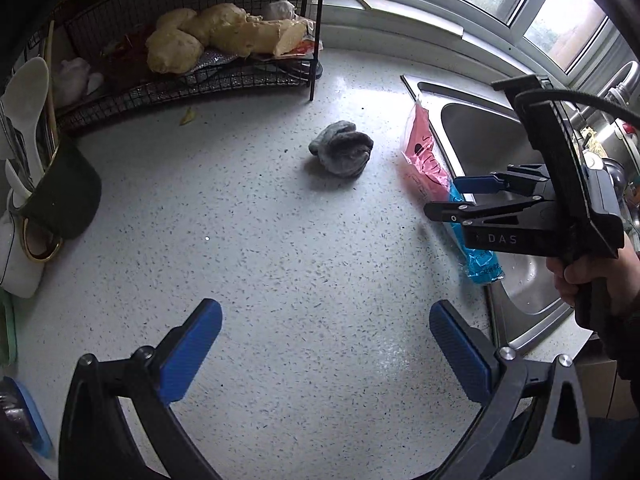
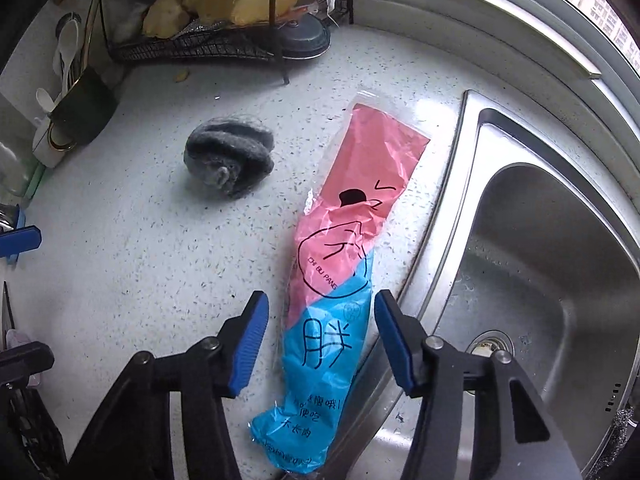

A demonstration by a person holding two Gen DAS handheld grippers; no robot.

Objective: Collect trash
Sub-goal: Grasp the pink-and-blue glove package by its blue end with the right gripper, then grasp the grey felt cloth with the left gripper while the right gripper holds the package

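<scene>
Speckled counter (image 2: 120, 280); steel sink (image 2: 560, 280) at 3 o'clock. Wire rack (image 2: 192, 46) at 11 holds bread (image 2: 224, 4). Pink-blue wrapper (image 2: 340, 272) lies along the sink rim, grey cloth (image 2: 230, 156) at its 9. Your right gripper (image 2: 320, 340) straddles the wrapper, parted, untouching; your left gripper (image 1: 326, 352) gapes wide, holding nothing.

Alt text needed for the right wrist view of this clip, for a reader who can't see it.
The open right gripper straddles a long pink and blue plastic wrapper lying on a speckled counter, its edge overlapping the rim of a steel sink. A crumpled grey cloth sits further back, in front of a black wire rack.
</scene>
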